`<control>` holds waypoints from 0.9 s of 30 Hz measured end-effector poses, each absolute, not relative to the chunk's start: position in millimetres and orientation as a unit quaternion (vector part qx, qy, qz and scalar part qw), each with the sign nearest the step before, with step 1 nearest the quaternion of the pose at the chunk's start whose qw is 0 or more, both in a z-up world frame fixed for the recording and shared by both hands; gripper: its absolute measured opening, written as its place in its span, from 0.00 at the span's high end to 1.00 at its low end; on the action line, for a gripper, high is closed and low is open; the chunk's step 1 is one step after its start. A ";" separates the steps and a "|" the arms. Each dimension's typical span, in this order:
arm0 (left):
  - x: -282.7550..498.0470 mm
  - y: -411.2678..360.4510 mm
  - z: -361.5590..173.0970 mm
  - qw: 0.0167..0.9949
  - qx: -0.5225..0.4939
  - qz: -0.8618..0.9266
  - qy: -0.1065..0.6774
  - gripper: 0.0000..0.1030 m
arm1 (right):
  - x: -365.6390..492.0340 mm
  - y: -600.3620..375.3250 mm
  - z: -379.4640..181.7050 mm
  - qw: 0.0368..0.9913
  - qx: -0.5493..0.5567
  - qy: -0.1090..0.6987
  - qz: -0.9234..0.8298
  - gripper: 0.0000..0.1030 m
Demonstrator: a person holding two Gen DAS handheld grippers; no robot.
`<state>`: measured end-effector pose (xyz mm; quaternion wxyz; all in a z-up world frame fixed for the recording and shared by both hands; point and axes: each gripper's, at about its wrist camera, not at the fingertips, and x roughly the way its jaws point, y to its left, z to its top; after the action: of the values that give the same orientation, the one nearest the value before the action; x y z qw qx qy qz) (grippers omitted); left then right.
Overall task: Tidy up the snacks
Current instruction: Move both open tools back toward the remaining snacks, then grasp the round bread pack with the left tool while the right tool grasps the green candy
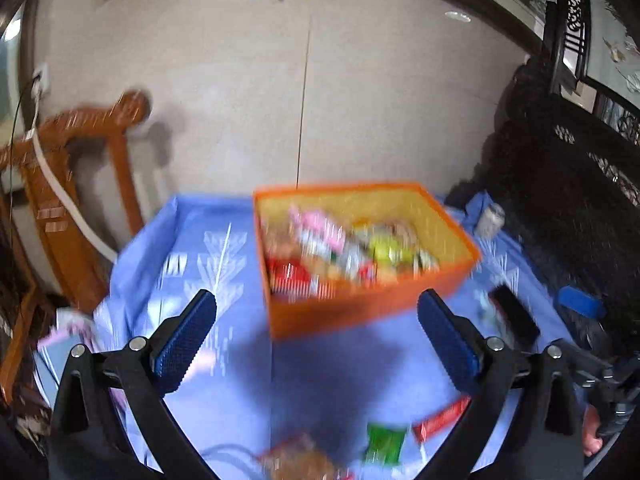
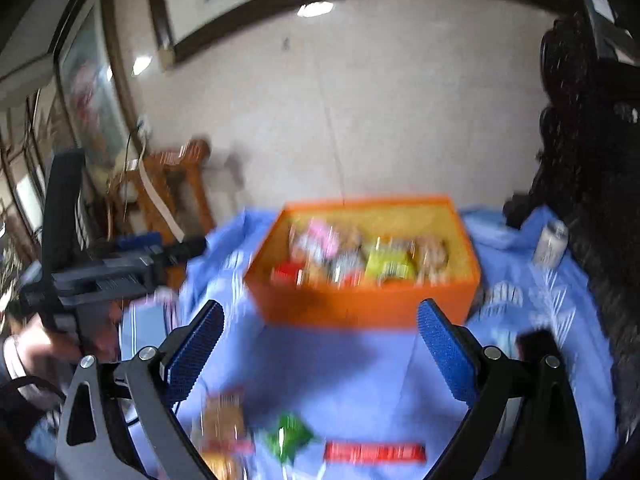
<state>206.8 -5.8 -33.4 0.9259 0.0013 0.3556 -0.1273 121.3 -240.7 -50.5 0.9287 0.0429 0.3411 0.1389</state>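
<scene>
Both grippers — left gripper (image 1: 316,332), right gripper (image 2: 320,344) — spread wide, empty. The orange box (image 2: 360,304) is partly filled; next, grab the green packet (image 2: 288,438) at lower centre.

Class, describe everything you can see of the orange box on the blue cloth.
The orange box is rectangular and lidless, with bright orange outer walls and a yellowish lining; it looks like card or plastic, though blur hides detail. It sits upright on the blue cloth, toward the wall, its bottom covered with mixed snack packets. Neither gripper touches it.
</scene>
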 end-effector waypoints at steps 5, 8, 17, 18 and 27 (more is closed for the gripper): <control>159.7 29.7 -95.9 0.898 -0.009 -0.102 0.429 0.04 | 116.3 -214.1 -127.1 0.885 0.049 0.435 0.160 0.05; 142.3 50.1 -120.9 0.883 -0.023 -0.080 0.462 0.04 | 122.3 -192.2 -159.7 0.870 0.041 0.461 0.172 0.05; 133.1 87.5 -143.3 0.874 -0.043 -0.031 0.483 0.04 | 141.7 -157.3 -218.6 0.842 -0.034 0.511 0.171 0.20; 135.1 89.1 -144.8 0.873 -0.043 -0.029 0.485 0.04 | 142.1 -156.8 -222.6 0.838 -0.033 0.516 0.173 0.22; 147.6 61.9 -172.2 0.855 -0.017 -0.050 0.515 0.04 | 129.8 -149.6 -219.9 0.845 -0.069 0.504 0.167 0.69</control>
<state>147.6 61.9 -172.2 0.8553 -0.0167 0.5154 -0.0500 129.8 -149.6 -219.9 0.8445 -0.0692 0.5042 0.1667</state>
